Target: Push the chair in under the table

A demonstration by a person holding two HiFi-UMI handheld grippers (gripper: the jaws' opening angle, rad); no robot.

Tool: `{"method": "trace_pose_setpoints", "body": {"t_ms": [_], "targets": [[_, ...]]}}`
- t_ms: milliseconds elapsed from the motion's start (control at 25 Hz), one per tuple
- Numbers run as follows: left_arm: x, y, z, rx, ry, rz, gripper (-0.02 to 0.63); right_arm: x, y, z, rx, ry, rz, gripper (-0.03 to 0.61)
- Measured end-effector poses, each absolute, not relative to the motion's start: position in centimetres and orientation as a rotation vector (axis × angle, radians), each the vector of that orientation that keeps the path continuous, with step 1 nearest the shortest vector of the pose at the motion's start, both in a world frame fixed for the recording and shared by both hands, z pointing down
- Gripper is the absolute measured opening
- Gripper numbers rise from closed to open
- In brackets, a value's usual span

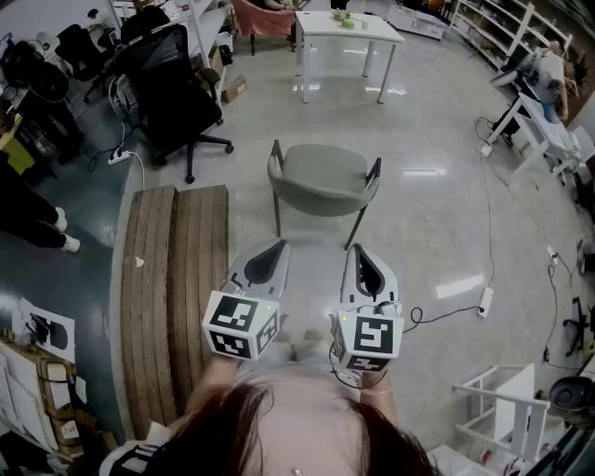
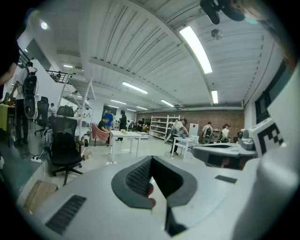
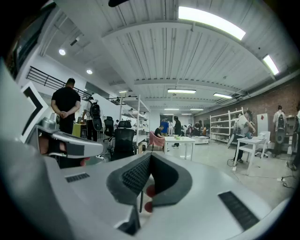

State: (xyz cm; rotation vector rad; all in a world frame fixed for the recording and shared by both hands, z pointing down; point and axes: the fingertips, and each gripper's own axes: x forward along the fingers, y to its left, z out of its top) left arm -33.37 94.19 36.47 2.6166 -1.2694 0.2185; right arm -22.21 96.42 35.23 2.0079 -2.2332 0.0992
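We have both sets of jaws pressed together and empty, left gripper (image 1: 276, 245) beside right gripper (image 1: 359, 251). The grey chair (image 1: 323, 177) stands just ahead of the tips, and the white counter (image 1: 346, 28) well beyond. We're approaching; next, contact and a steady forward shove.

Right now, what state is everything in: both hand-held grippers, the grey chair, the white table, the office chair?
Left hand-held gripper: shut, empty, short of the grey chair.
Right hand-held gripper: shut, empty, short of the grey chair.
Grey chair: upright on open floor, not under the table.
White table: upright, far beyond the grey chair.
Office chair: upright, off to the left.
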Motion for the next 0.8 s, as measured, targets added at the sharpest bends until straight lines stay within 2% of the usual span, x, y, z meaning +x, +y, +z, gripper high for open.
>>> {"method": "trace_pose_setpoints", "body": {"t_ms": [440,800], "targets": [[-27.6,94.0,36.9,2.62,-1.308,0.245,0.008,-17.0,96.1,35.5,1.925,-2.284,0.08,0.021],[-27.3,93.1,38.0,2.612,-1.359,0.274,0.009,-16.4,94.8,36.6,1.847,-2.347,0.046,0.021]]}}
